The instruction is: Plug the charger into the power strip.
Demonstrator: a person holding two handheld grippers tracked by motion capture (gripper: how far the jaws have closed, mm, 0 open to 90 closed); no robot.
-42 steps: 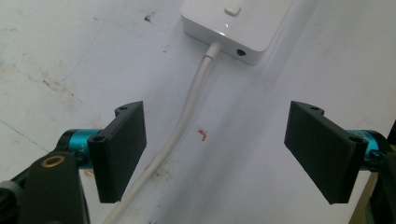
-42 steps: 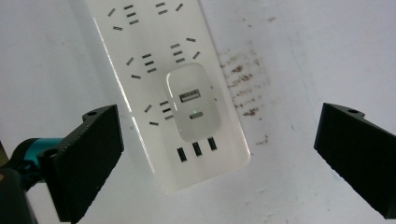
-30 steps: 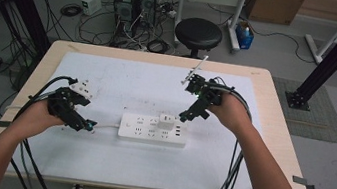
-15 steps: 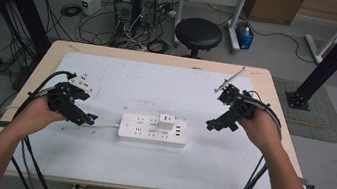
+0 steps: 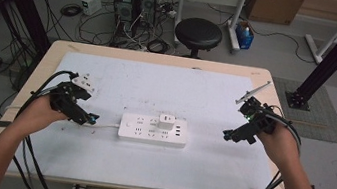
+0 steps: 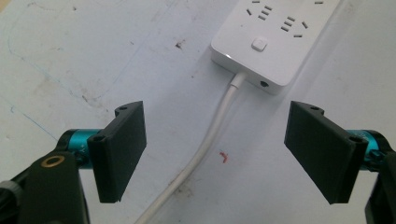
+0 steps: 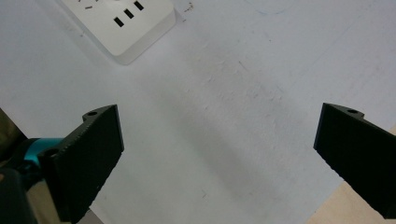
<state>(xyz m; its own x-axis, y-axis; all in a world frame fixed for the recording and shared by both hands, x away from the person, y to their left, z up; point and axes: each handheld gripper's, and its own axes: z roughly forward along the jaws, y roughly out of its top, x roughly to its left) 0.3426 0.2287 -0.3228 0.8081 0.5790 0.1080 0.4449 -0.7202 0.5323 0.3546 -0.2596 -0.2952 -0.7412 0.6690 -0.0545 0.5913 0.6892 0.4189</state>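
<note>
Gaping wide, the jaws of the left gripper [image 6: 215,154] held nothing; in the left gripper view the white cord [image 6: 205,144] ran up between them, apart from both, to the near end of the strip [image 6: 275,42] at 1 o'clock, where a square button sat above the cord's entry. A small red mark lay on the mat just right of the cord. In the high view the left gripper [image 5: 89,118] hovered at 9 o'clock of the strip [image 5: 152,130], near its cord end, with the person's left hand [image 5: 42,113] behind it and black cables trailing off toward 7 o'clock. The right gripper [image 7: 219,154] likewise stood fully open and empty, its jaws over bare mat [image 7: 224,93], with a corner of the strip [image 7: 126,23] at 11 o'clock and the table's wooden edge showing at 5 o'clock. Seen from above, the right gripper [image 5: 236,134] sat at 3 o'clock of the strip, well apart from it, gripped by the right hand [image 5: 280,144] near the mat's right edge. The strip lay flat at the middle of the white mat [image 5: 157,88], its long side running 9 to 3, and a white plug [image 5: 167,121] stood in a socket on its upper row. A small white adapter [image 5: 85,82] rested on the mat at 12 o'clock of the left gripper, close behind it. The mat covered most of the table [image 5: 56,52].
</note>
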